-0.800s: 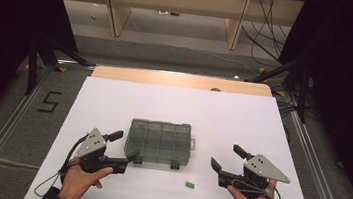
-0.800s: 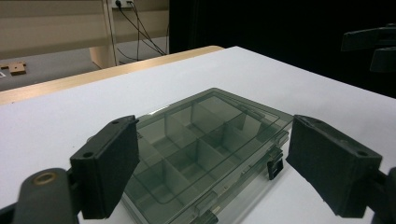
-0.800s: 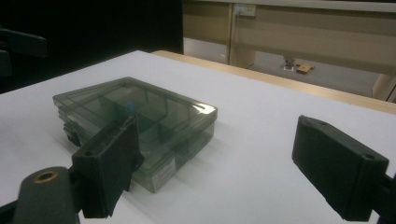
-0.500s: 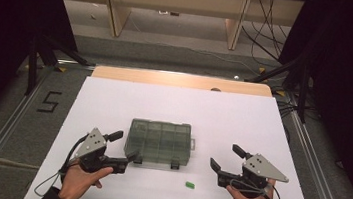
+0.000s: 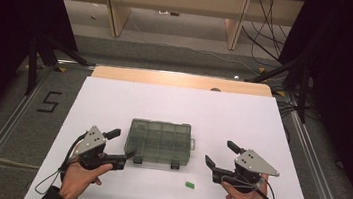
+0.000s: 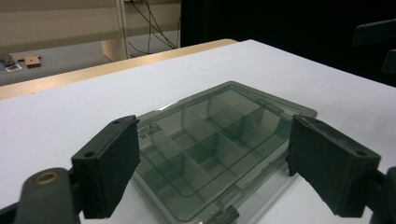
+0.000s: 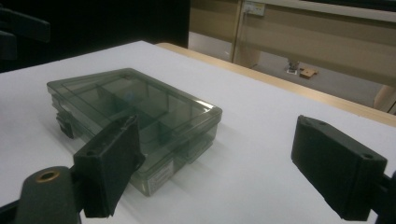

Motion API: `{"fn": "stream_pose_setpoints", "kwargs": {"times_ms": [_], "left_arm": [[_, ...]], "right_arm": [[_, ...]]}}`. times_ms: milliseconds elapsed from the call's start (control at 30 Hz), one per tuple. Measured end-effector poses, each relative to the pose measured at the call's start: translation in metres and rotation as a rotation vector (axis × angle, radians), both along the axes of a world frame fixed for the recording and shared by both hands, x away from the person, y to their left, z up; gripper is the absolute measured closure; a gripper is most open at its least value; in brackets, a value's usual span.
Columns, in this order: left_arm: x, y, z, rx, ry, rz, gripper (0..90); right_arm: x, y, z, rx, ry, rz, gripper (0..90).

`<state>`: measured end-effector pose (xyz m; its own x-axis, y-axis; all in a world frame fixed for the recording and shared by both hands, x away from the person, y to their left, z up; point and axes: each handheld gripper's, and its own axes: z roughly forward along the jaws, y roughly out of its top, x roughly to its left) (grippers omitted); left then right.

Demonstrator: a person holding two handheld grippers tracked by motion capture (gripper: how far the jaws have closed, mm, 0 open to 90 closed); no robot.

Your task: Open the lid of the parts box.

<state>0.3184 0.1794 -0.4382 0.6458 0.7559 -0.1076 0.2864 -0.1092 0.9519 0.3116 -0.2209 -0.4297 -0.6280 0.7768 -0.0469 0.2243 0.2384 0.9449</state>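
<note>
No change since a moment ago: both claws, left gripper [image 5: 120,143] and right gripper [image 5: 219,154], wide and empty beside the closed box [image 5: 159,143] (green bit [image 5: 188,184] untouched), work unstarted.

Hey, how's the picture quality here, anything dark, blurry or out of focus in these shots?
High view: the white table is evenly lit, the surroundings fall to black, and the small green piece is too tiny to identify. Left gripper view: the compartment box is sharp, the near jaws soft. Right gripper view: dimmer, with the far background blurred.
</note>
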Motion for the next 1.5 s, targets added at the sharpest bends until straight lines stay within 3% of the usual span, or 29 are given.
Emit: {"fn": "stream_pose_setpoints", "kwargs": {"times_ms": [300,400,467,533,667,733,767,900,1067,1233,1367,1467,1500], "left_arm": [[0.006,0.007,-0.003,0.019,0.017,0.049,18.4],[0.011,0.011,-0.003,0.059,-0.021,0.062,23.4],[0.017,0.016,-0.004,0.073,-0.031,0.070,34.5],[0.021,0.020,-0.006,0.078,-0.022,0.090,37.5],[0.025,0.026,-0.007,0.061,0.021,0.110,56.2],[0.026,0.028,-0.009,0.074,0.017,0.102,64.4],[0.026,0.028,-0.010,0.085,0.022,0.103,64.4],[0.029,0.027,-0.016,0.124,0.047,0.083,78.0],[0.036,0.029,-0.023,0.168,0.061,0.079,88.9],[0.043,0.031,-0.030,0.209,0.094,0.067,89.9],[0.046,0.029,-0.035,0.237,0.124,0.049,90.0],[0.046,0.029,-0.037,0.295,0.144,0.024,89.9],[0.046,0.027,-0.038,0.280,0.139,0.031,90.0]], "right_arm": [[0.012,0.013,-0.004,-0.050,-0.039,0.061,24.0],[0.017,0.016,-0.005,-0.065,-0.026,0.070,27.4],[0.022,0.018,-0.007,-0.080,-0.017,0.084,31.6],[0.024,0.019,-0.008,-0.087,-0.016,0.092,34.5],[0.031,0.024,-0.013,-0.126,0.002,0.107,45.0],[0.035,0.026,-0.015,-0.130,0.017,0.109,48.9],[0.035,0.026,-0.015,-0.130,0.017,0.109,48.9],[0.040,0.028,-0.020,-0.164,0.038,0.118,59.4],[0.044,0.029,-0.024,-0.191,0.068,0.136,72.2],[0.051,0.028,-0.029,-0.224,0.086,0.151,83.7],[0.053,0.030,-0.032,-0.244,0.103,0.174,86.9],[0.053,0.031,-0.034,-0.262,0.107,0.185,88.0],[0.054,0.033,-0.036,-0.275,0.116,0.201,88.6]]}}
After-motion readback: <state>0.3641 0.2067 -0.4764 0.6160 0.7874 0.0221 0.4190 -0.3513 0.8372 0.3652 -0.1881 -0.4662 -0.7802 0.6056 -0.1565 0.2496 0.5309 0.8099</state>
